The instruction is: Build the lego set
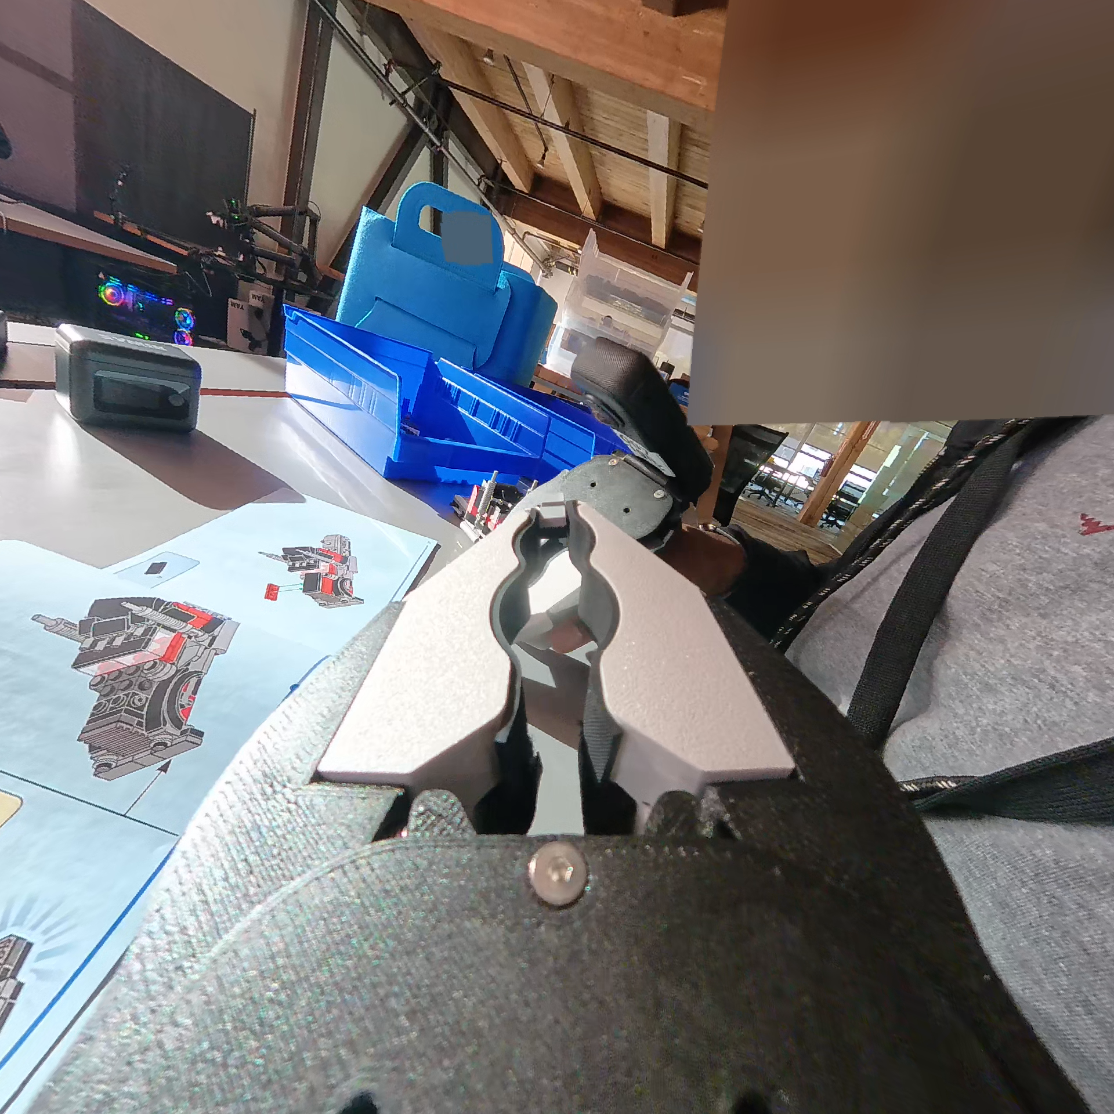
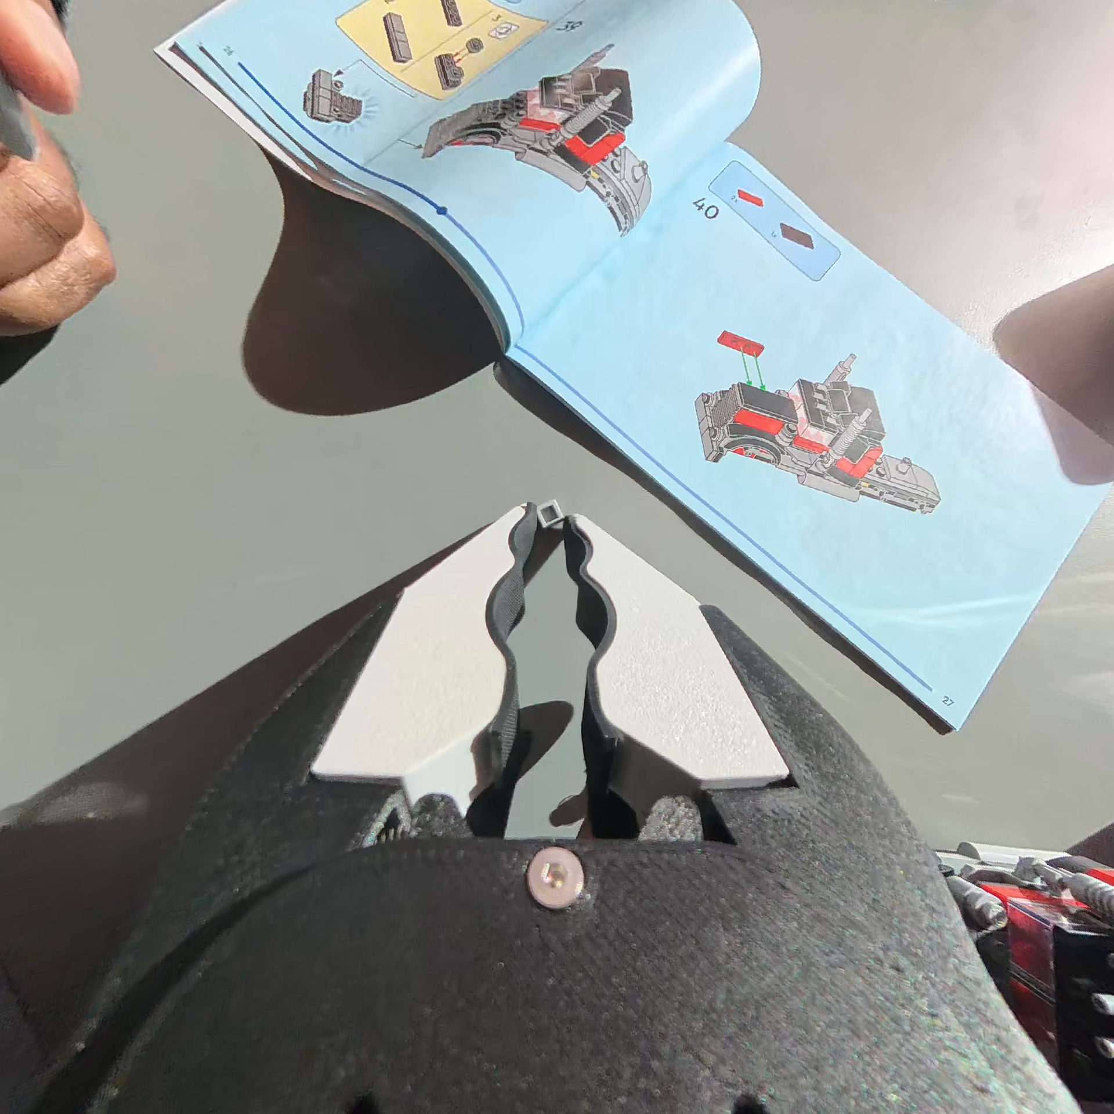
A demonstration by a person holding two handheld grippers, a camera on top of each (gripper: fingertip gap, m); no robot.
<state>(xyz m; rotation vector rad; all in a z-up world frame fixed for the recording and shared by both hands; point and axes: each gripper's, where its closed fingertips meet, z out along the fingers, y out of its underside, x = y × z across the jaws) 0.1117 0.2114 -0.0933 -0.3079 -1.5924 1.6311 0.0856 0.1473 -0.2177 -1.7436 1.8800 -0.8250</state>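
- Right gripper (image 2: 550, 519): jaws clenched on a small grey lego piece (image 2: 550, 515) at the tips, held over the grey surface (image 2: 151, 482) just short of the instruction booklet (image 2: 693, 361).
- Left gripper (image 1: 551, 512): jaws nearly closed at the tips; I cannot tell whether they hold anything.
- Booklet lies open; part-built lego model (image 2: 1037, 928) sits near it, beside the right gripper.
- Blue bins (image 1: 434, 404) stand beyond the booklet.

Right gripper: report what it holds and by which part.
The right gripper pinches a small light grey Lego piece at its very fingertips, gripped by two opposite sides, its hollow square end facing the camera.
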